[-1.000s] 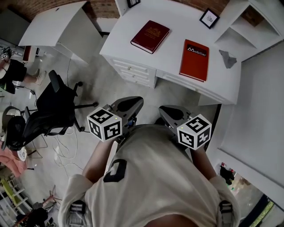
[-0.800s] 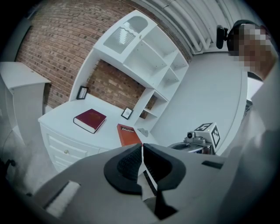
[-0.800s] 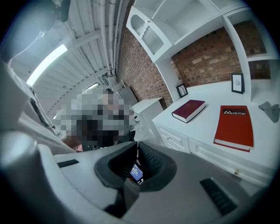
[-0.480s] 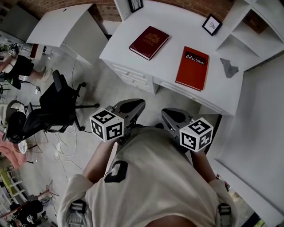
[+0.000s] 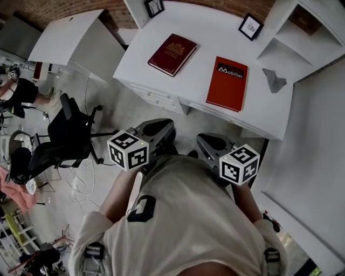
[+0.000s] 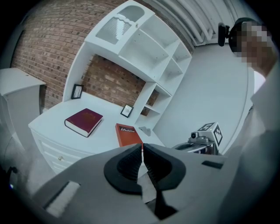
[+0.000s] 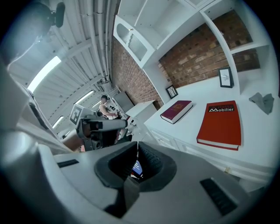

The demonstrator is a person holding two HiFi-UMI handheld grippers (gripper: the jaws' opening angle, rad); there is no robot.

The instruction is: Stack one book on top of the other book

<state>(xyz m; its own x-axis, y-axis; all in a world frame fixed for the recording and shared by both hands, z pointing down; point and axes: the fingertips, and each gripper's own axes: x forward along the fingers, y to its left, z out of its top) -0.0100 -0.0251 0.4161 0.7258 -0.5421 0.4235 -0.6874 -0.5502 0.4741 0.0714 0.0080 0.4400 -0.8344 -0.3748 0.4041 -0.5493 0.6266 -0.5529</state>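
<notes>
My right gripper (image 5: 213, 143), shut and empty like my left gripper (image 5: 157, 129), is nearer the red Mobilier book (image 5: 227, 83), which lies lengthwise ahead.

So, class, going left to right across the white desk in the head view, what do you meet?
In order: dark red book → orange-red book → crumpled grey object. The left picture frame and the right picture frame overlap the books sideways, so they are left out.

Book (image 5: 171, 53) left of book (image 5: 226, 83) (on desk (image 5: 210, 32)).
</notes>
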